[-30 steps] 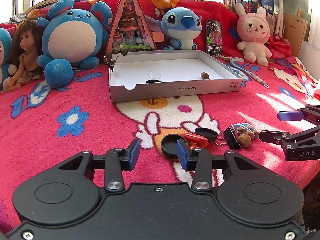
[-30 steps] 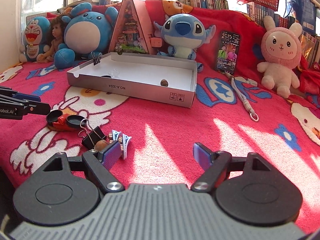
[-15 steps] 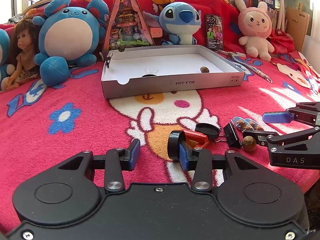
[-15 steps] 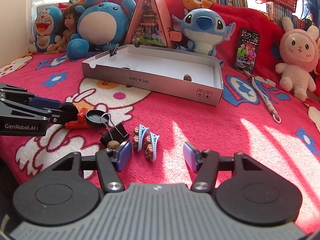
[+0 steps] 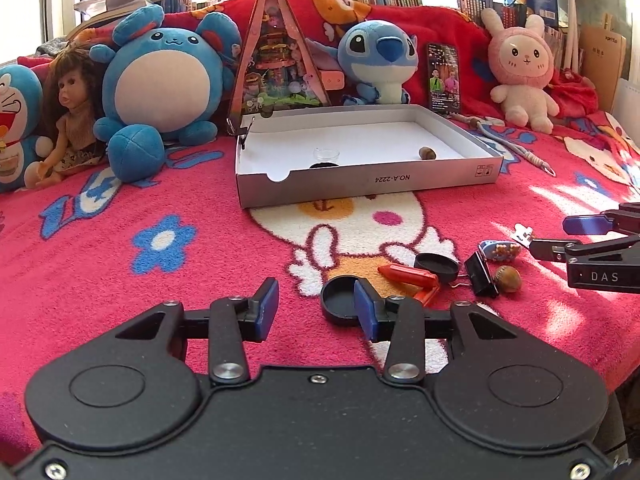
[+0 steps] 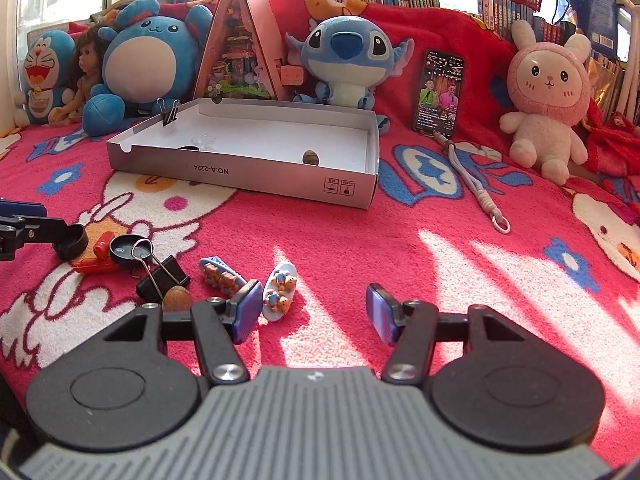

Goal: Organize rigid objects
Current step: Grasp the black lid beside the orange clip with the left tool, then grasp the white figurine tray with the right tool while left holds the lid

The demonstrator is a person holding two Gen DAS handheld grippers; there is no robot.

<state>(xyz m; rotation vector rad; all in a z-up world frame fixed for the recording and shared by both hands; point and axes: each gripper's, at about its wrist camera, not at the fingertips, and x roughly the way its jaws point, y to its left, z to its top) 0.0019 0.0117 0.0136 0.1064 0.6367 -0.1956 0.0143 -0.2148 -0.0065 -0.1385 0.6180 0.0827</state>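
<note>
On the soft red blanket [image 5: 120, 280], both tools stand apart and empty, the left tool [image 5: 316, 310] beside the near black cap [image 5: 340, 300], which may skid or tip.

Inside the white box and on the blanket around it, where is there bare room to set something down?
The white box floor is bare between the clear cup and the nut. The blanket is free between the box and the cord. It is crowded around the black caps, red piece and binder clip.

black left claw [image 5: 316, 310], grey ribbed right claw [image 6: 312, 314], blue pads, silver screws
</note>
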